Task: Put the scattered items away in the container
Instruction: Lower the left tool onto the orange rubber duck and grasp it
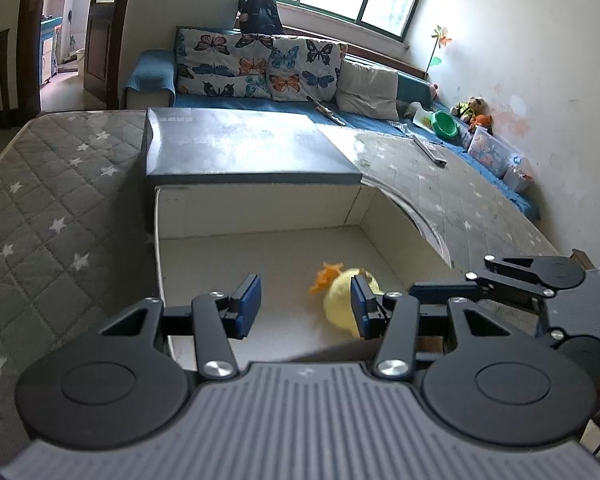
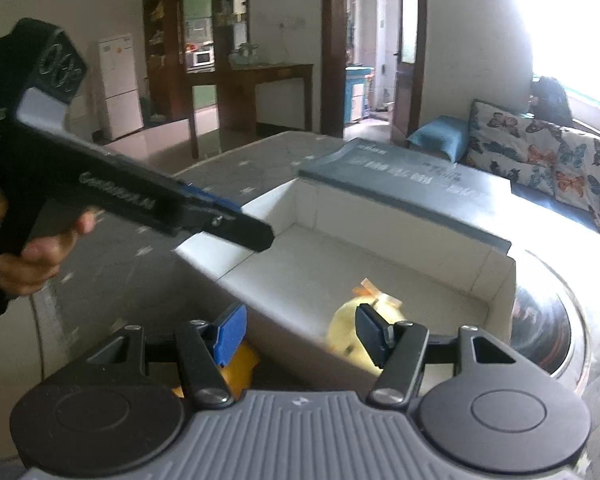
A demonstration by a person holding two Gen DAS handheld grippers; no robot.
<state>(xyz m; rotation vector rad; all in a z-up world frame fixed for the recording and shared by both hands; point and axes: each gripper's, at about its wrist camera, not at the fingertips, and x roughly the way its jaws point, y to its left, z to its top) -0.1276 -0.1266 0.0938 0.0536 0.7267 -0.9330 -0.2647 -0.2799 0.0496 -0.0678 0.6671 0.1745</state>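
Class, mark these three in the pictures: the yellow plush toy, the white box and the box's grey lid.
yellow plush toy [image 1: 338,300]: left wrist view, on its yellow body.
white box [image 1: 260,208]: left wrist view, on its inner back wall.
grey lid [image 2: 412,184]: right wrist view, on its top face.

The left gripper [image 1: 305,306] hovers over the open white box [image 1: 256,208], its blue pads [image 1: 252,300] apart with nothing between them. A yellow plush toy [image 1: 340,304] with an orange tuft lies on the box floor just beyond and partly behind the right-hand pad. The box's grey lid [image 1: 244,144] stands open farther ahead. The right gripper [image 1: 440,290] shows off to the right.
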